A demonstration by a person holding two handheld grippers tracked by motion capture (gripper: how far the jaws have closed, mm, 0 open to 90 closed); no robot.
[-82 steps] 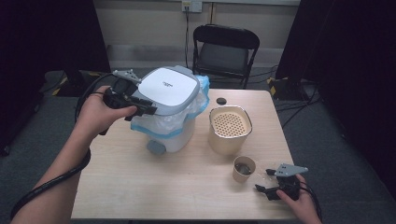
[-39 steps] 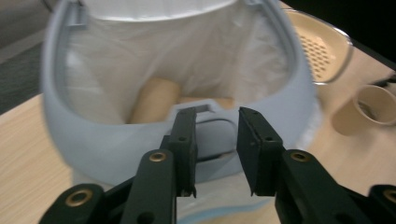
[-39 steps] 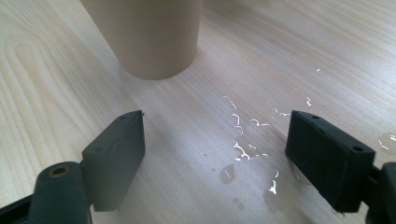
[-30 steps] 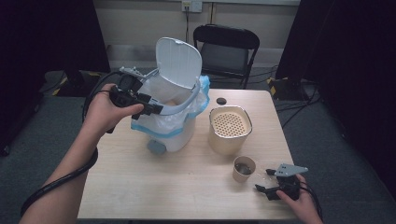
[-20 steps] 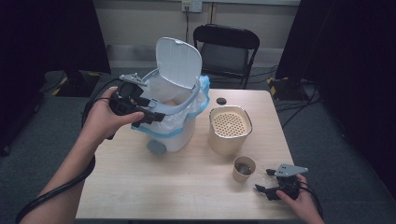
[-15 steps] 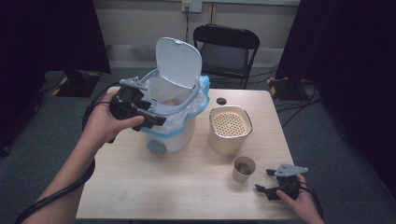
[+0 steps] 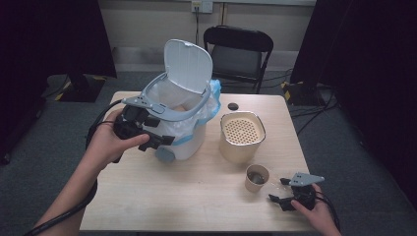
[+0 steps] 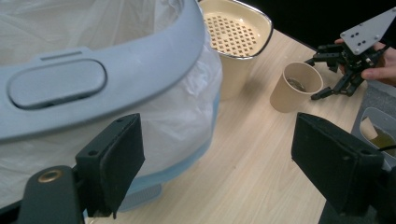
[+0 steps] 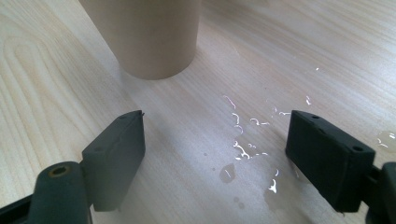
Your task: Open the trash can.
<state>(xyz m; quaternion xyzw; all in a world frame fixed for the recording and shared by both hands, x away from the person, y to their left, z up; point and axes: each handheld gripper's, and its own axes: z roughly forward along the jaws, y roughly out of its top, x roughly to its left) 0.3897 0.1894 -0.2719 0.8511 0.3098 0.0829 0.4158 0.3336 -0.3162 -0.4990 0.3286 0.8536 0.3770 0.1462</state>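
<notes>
White bin (image 7: 184, 132), plastic-lined, left of centre on the table (image 7: 196, 201), lid (image 7: 188, 66) tipped up and back. Left claw (image 8: 219, 163) level with the bin's front, jaws just been opening, now wide apart, nothing between them, grey rim (image 8: 140, 70) just beside one jaw. Right claw (image 7: 277, 191) at the near right edge, jaws apart, paper cup (image 7: 256, 178) just ahead. Step judged: release after lid lift. Best practice: left claw drawn straight back, clear of rim and liner (image 8: 177, 112), no nudge to the upright lid.
</notes>
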